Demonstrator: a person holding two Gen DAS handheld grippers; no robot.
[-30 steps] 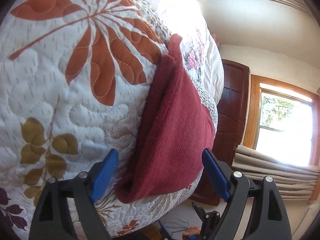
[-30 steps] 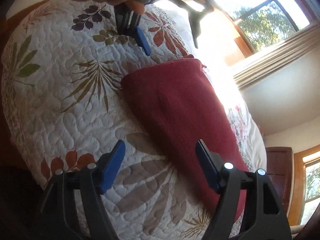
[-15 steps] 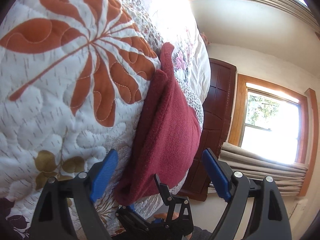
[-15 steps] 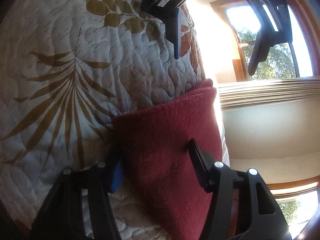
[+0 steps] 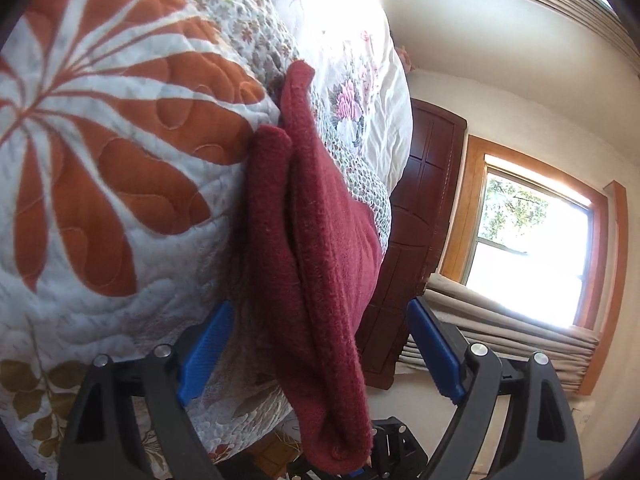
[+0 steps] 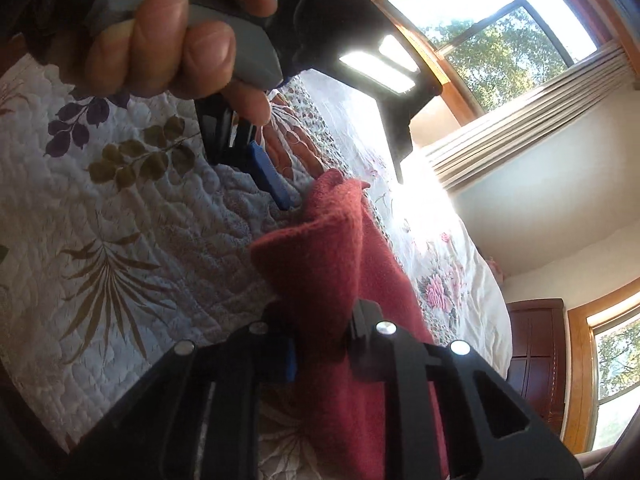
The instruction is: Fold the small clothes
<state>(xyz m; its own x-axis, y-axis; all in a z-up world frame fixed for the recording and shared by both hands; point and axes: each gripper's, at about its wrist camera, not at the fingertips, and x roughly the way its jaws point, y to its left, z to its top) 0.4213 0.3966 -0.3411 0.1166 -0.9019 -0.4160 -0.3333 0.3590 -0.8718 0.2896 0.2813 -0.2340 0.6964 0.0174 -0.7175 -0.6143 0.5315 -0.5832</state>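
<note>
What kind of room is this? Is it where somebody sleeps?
Most likely a bedroom. A flowery quilt covers what looks like a bed, with a red cloth lying on it. There is also a window with a wooden frame, and a dark wooden door beside it.

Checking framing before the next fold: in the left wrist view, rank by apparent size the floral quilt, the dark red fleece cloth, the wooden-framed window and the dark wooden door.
1. White floral quilt, largest.
2. Dark red fleece cloth, though nearness to the camera inflates it.
3. Wooden-framed window and dark wooden door: look alike, door partly hidden, so unranked.
</note>
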